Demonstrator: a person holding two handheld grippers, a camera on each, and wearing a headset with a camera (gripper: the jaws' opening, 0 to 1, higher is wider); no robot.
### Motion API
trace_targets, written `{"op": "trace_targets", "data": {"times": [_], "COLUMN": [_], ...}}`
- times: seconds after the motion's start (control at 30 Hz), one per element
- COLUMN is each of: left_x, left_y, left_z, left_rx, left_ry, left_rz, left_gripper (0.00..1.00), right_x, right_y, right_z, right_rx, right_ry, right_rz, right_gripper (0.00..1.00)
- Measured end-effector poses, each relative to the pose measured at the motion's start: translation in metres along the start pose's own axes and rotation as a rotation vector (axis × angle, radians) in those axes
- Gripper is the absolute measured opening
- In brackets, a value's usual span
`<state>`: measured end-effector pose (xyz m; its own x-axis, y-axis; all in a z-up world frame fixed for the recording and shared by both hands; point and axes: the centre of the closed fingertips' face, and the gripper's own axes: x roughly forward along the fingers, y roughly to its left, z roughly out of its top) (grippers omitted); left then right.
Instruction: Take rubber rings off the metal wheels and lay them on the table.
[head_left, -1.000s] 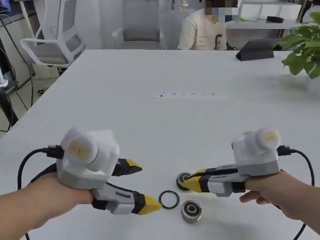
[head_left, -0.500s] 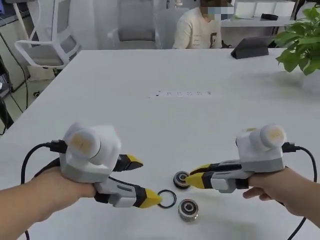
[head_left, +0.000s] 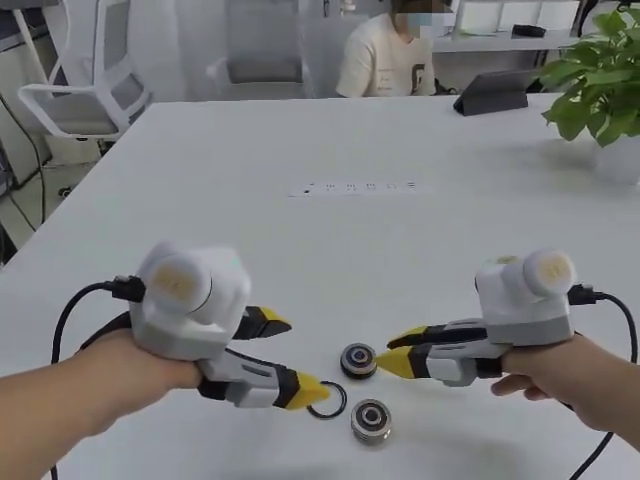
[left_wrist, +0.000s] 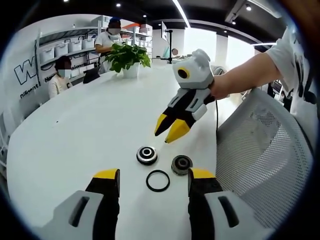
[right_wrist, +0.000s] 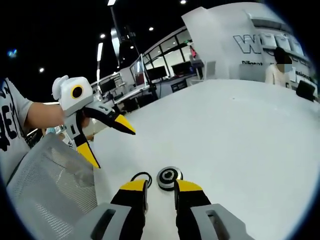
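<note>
On the white desk (head_left: 200, 180), near its front edge, the left hand-held gripper (head_left: 303, 357) hangs with its jaws spread wide, gripping nothing. In the head view its lower yellow tip overlaps the loose rubber ring (head_left: 328, 400). In the left gripper view the ring (left_wrist: 158, 180) lies flat just ahead of the gap between the jaws, untouched. The right hand-held gripper (head_left: 390, 352) has its jaws only slightly parted and is also empty, its tips just beside the farther metal wheel (head_left: 358, 360). Counted: two metal wheels, the nearer wheel (head_left: 371, 420) close beside the ring, and one loose ring.
</note>
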<state>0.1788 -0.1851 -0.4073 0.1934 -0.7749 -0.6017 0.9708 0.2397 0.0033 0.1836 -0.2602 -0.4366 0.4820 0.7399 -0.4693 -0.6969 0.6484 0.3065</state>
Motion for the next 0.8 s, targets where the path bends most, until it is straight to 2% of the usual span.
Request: {"op": "trace_targets", "data": {"times": [0.53,0.8], "left_x": [0.014,0.021], "left_y": [0.005,0.006], "left_z": [0.002,-0.003], "left_rx": [-0.014,-0.012], "left_ry": [-0.001,0.015], "left_rz": [-0.008,-0.014], "left_gripper": [0.48,0.46], "right_x": [0.001,0.004], "right_y": [-0.009,-0.011], "right_z": [-0.008,-0.014], "right_rx": [-0.025,-0.043], "right_ry": [0.021,0.043], "right_rz": [-0.022,-0.027], "right_gripper": [0.23,0.25]}}
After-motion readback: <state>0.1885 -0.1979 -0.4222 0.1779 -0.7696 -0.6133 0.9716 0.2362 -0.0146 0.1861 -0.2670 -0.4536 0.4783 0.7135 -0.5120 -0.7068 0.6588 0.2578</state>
